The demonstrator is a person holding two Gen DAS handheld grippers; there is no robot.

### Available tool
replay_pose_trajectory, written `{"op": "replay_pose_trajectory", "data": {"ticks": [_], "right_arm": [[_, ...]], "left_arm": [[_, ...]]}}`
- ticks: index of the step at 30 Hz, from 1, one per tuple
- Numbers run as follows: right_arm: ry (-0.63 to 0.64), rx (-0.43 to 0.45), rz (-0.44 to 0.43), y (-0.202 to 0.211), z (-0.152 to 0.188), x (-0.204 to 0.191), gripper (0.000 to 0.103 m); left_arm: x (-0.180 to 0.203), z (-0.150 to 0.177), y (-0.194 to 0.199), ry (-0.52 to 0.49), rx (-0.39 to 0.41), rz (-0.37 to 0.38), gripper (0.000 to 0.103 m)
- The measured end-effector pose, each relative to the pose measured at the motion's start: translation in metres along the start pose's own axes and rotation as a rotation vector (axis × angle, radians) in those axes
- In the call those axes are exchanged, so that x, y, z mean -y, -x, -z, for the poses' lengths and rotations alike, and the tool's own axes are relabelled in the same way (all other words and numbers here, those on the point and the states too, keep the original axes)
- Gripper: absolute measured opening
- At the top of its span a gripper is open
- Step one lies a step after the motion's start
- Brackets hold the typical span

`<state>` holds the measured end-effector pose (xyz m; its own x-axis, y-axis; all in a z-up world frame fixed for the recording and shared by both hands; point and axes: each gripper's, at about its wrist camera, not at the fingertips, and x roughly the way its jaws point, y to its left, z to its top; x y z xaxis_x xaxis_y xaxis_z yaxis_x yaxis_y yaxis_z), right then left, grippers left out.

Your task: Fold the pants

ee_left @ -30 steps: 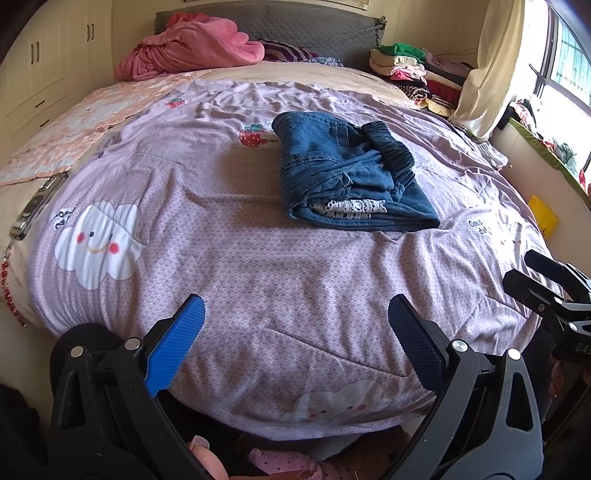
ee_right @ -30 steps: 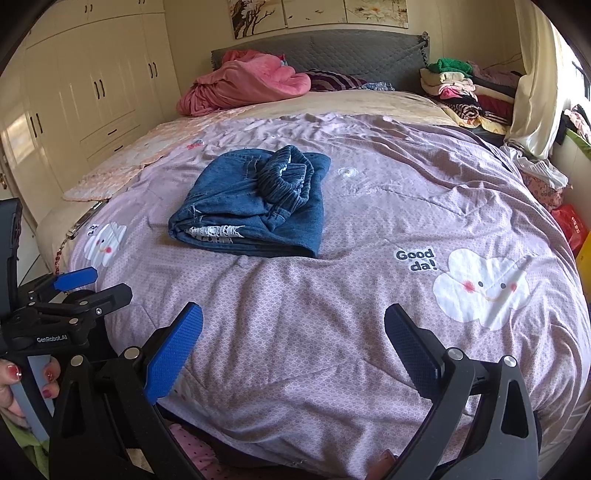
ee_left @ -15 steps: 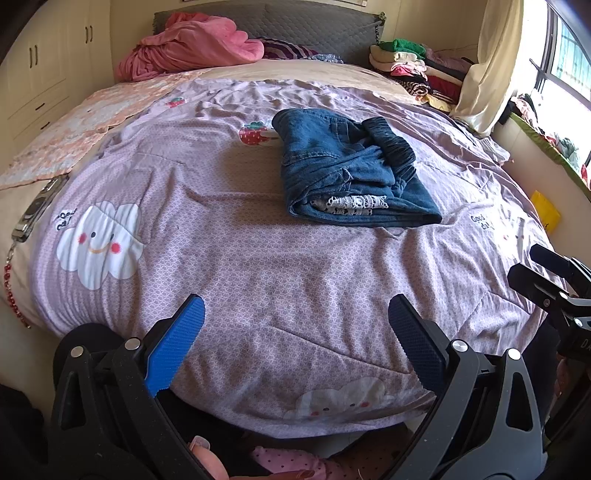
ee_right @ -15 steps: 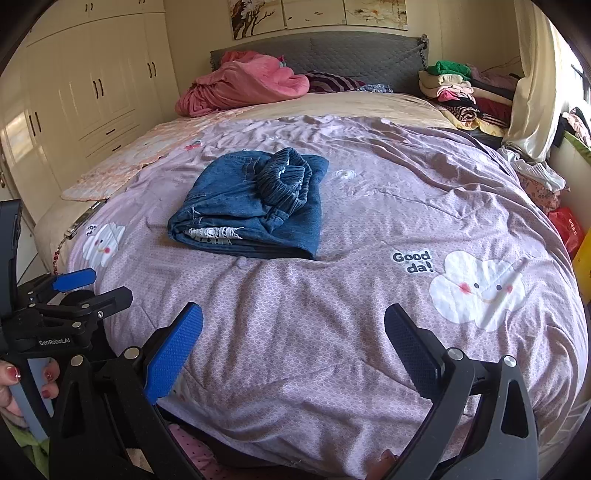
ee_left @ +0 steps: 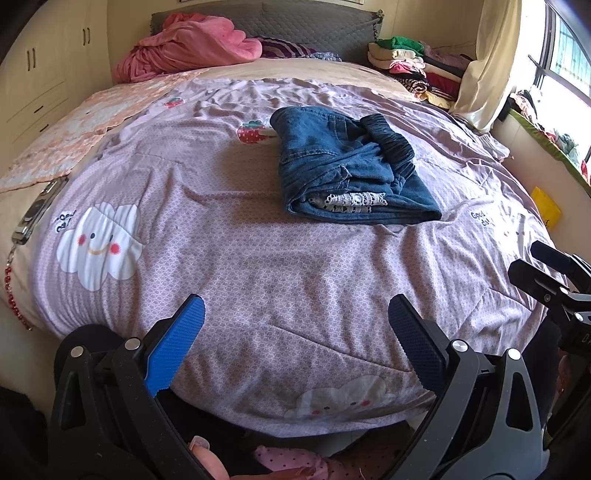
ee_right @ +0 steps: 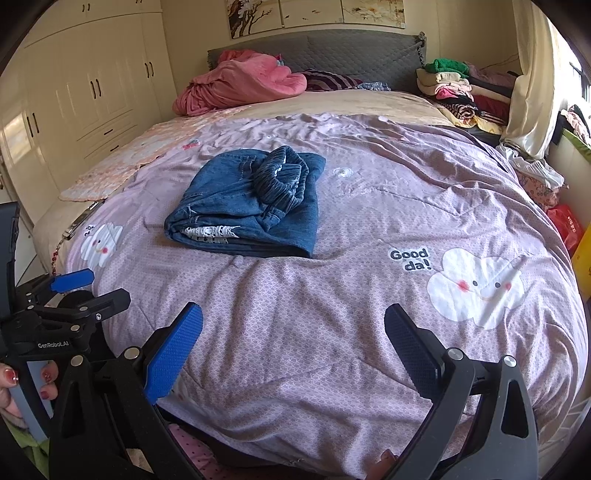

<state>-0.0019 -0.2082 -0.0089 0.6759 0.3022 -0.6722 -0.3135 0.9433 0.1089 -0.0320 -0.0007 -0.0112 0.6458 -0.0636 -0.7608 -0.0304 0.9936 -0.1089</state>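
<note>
We see a bed (ee_right: 332, 314) under a lilac cover with cloud prints, backed by a grey headboard (ee_right: 351, 48). Cream wardrobes (ee_right: 92, 92) line the left wall, and paintings (ee_right: 314, 14) hang above. A cream curtain (ee_left: 487, 62) and a bright window (ee_left: 565, 55) stand right, with sunlight across the room.

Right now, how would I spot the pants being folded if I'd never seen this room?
Start at the big bed with the lilac cloud-print bedspread. Near its middle lies a folded bundle of blue denim pants. Unlike the pink blanket and stacked clothes by the headboard, it lies alone, white lace trim showing at its folded edge.
</note>
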Motion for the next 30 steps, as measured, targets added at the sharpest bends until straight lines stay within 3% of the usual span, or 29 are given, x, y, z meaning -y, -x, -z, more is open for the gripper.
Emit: {"op": "replay_pose_trajectory", "data": {"ticks": [30], "right_arm": [[-0.018, -0.029, 0.026, -0.014, 0.002, 0.013, 0.098]], "left_arm": [[-0.003, -0.005, -0.015, 0.006, -0.042, -0.027, 0.093]]}}
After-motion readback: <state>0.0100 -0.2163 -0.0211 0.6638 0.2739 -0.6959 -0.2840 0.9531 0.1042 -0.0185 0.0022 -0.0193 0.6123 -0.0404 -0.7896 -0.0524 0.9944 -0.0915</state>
